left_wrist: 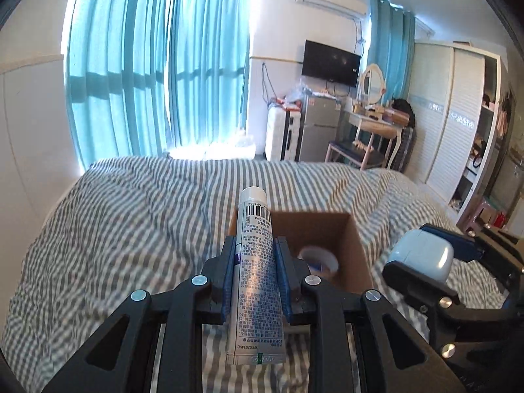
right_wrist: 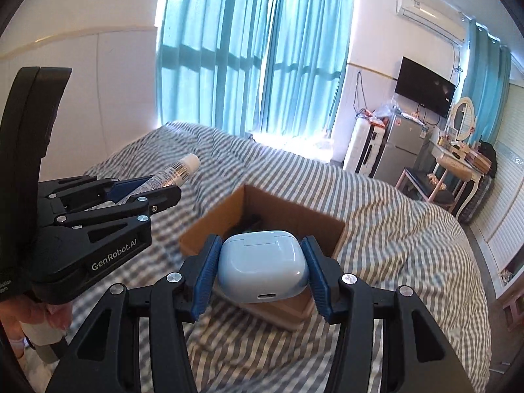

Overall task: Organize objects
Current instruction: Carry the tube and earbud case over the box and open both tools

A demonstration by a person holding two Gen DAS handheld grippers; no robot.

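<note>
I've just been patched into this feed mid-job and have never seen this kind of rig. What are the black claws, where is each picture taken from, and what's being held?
There is no robot arm: a person carries a two-finger gripper in each hand, and a fisheye camera on each looks forward along its fingers.

The left wrist view shows the left gripper shut on a silver tube, cap pointing away. The right wrist view shows the right gripper shut on a pale blue earbud case.

Both hover over a bed with a striped cover. On it sits an open cardboard box with something white inside; I cannot tell what it is.
</note>
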